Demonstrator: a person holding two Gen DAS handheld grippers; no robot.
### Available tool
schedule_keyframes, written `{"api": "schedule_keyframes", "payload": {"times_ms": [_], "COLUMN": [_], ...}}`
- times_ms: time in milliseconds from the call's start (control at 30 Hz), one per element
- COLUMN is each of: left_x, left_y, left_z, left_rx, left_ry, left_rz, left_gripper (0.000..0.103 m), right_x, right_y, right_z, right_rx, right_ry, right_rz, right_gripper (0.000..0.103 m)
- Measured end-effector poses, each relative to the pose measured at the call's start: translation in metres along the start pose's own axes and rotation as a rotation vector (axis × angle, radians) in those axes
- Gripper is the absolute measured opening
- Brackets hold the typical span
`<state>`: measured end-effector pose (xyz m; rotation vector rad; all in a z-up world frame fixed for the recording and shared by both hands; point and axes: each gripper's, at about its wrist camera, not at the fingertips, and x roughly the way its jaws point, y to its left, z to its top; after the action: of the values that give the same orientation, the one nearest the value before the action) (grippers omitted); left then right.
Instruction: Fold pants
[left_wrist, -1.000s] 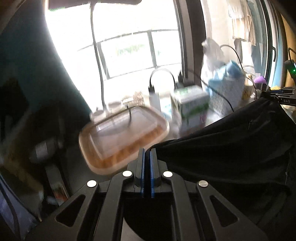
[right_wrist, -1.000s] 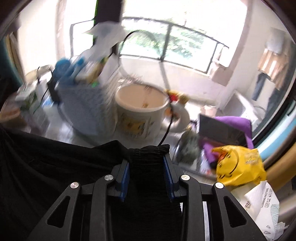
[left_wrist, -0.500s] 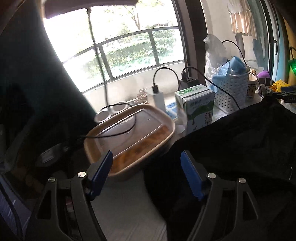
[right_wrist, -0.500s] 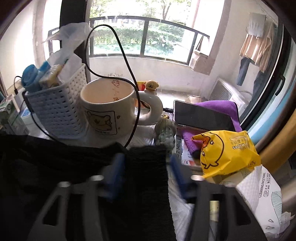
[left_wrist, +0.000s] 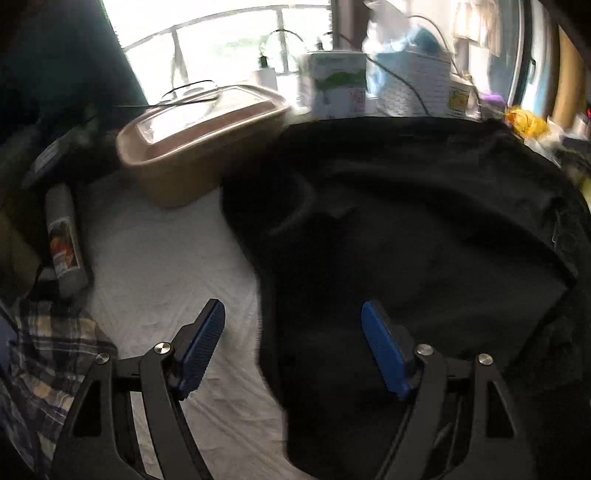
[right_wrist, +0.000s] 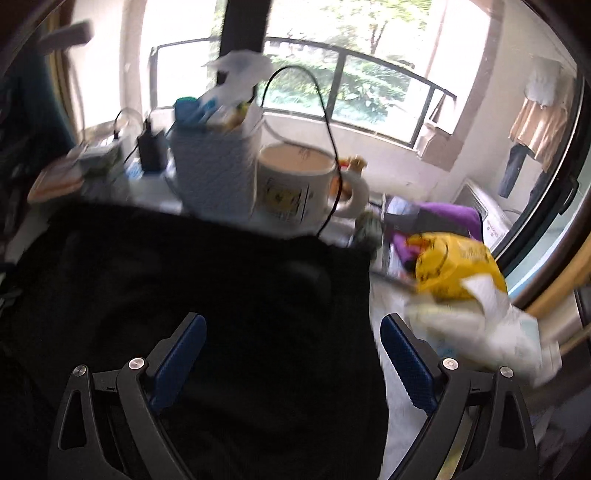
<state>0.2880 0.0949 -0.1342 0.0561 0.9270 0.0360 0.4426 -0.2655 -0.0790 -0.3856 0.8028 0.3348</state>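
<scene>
Both hand-held grippers, left (left_wrist: 293, 323) wide, right (right_wrist: 291, 334) opening, straddle pants (left_wrist: 424, 229) edges.

Black pants (left_wrist: 424, 229), white sheet (left_wrist: 166, 266)

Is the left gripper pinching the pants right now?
No. The left gripper stands wide open, its blue pads clear of the black pants lying on the table.

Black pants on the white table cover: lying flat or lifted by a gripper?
Lying flat. The black fabric pants rest on the white table cover, and neither gripper's blue-padded fingers pinch them.
</scene>
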Motion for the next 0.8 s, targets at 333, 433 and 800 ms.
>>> {"api": "schedule_keyframes", "payload": {"times_ms": [333,433,800], "left_x": [-0.031,-0.058,-0.079], "left_y": [0.055,0.042,-0.037], "left_z": [-0.009,-0.028,-0.087], "left_rx": [-0.164,-0.141,-0.102], "left_ry": [-0.042,-0.06,0.041], "left_rz": [0.101,0.024,-0.255], "left_gripper": [0.066,0.071,0.08], "right_x": [-0.042,-0.061,-0.093], "right_y": [-0.003,-0.003,-0.025], "right_z": [-0.053,-0.071,-0.145], "right_rx": [0.033,0.064,0.151], "right_ry": [0.006,-0.006,0.018], "right_rz": [-0.041,-0.044,-0.055], "right_gripper": [0.096,0.096,0.096]}}
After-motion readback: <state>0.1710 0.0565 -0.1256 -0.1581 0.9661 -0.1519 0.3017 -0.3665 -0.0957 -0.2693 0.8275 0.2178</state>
